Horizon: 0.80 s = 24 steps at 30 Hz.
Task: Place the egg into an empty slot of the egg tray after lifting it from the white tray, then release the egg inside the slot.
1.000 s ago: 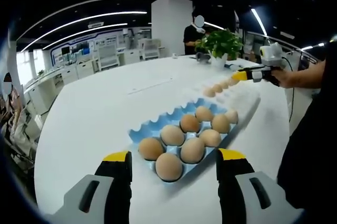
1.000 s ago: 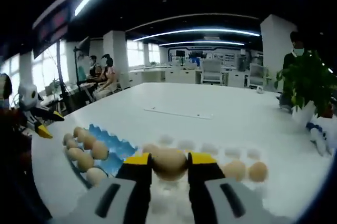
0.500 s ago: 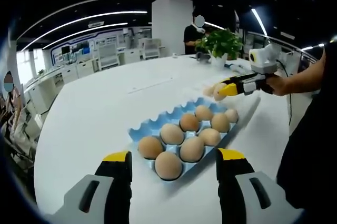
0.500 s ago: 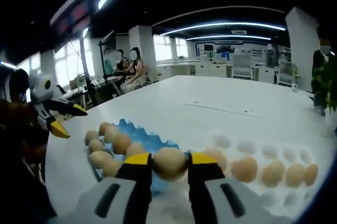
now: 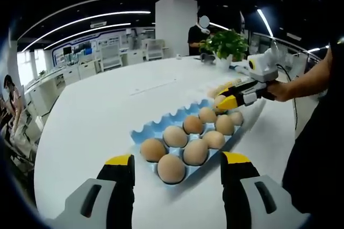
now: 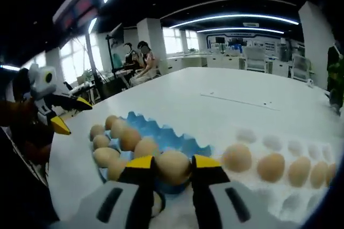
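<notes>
A blue egg tray (image 5: pixel 161 128) (image 6: pixel 161 132) lies on the white table, with several brown eggs in its slots. My right gripper (image 6: pixel 173 163) (image 5: pixel 224 100) is shut on a brown egg (image 6: pixel 172 165) (image 5: pixel 219 100) and hangs over the tray's end nearest the white tray (image 6: pixel 279 186) (image 5: pixel 252 102). That white tray carries a row of several eggs (image 6: pixel 269 165). My left gripper (image 5: pixel 176 160) is open at the tray's other end, nothing between its fingers; it appears in the right gripper view as the left gripper (image 6: pixel 67 116).
A potted plant (image 5: pixel 226 43) stands at the table's far side beside a standing person (image 5: pixel 196 34). Seated people (image 6: pixel 134 65) and desks line the office behind. A person's dark sleeve (image 5: pixel 317 148) is at the table edge. Bare tabletop (image 5: pixel 97 111) stretches beyond the blue tray.
My right gripper has carried the egg away from the white tray to above the blue tray's end. The left gripper has stayed put.
</notes>
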Each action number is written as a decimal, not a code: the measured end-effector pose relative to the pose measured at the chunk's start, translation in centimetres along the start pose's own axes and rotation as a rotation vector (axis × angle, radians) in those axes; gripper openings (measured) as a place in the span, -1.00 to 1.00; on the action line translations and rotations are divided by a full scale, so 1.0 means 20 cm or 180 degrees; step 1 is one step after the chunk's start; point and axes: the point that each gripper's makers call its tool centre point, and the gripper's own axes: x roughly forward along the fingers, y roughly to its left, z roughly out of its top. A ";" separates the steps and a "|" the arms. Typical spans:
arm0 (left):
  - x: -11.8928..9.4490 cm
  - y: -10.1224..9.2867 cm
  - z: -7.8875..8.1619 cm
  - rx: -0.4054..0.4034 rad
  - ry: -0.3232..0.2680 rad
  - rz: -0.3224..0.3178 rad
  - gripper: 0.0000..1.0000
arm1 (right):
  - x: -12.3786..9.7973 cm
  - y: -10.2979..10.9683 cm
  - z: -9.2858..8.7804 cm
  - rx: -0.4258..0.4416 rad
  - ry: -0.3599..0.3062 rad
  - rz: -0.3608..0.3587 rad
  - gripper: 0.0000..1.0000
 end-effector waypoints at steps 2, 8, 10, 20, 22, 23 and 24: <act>0.00 0.00 0.00 0.0003 -0.0001 0.0002 0.30 | 0.01 0.00 -0.01 0.0009 0.0029 0.0018 -0.48; -0.01 0.00 0.01 -0.0001 -0.0010 0.0012 0.30 | 0.02 0.01 -0.04 0.0079 0.0081 0.0025 -0.48; -0.01 0.00 0.01 0.0007 -0.0004 0.0016 0.30 | 0.02 0.00 -0.04 0.0092 0.0083 0.0019 -0.48; 0.01 -0.01 0.01 0.0014 -0.0005 -0.0011 0.30 | 0.02 0.02 -0.05 -0.0092 0.0083 0.0082 -0.47; 0.01 -0.01 0.02 0.0024 -0.0006 -0.0018 0.30 | 0.02 0.02 -0.05 -0.0081 0.0060 0.0117 -0.47; 0.01 -0.01 0.02 0.0030 -0.0006 -0.0017 0.30 | 0.02 0.02 -0.04 -0.0094 0.0049 0.0128 -0.47; 0.01 0.00 0.02 0.0029 -0.0004 -0.0016 0.30 | 0.02 0.02 -0.04 -0.0095 0.0039 0.0151 -0.47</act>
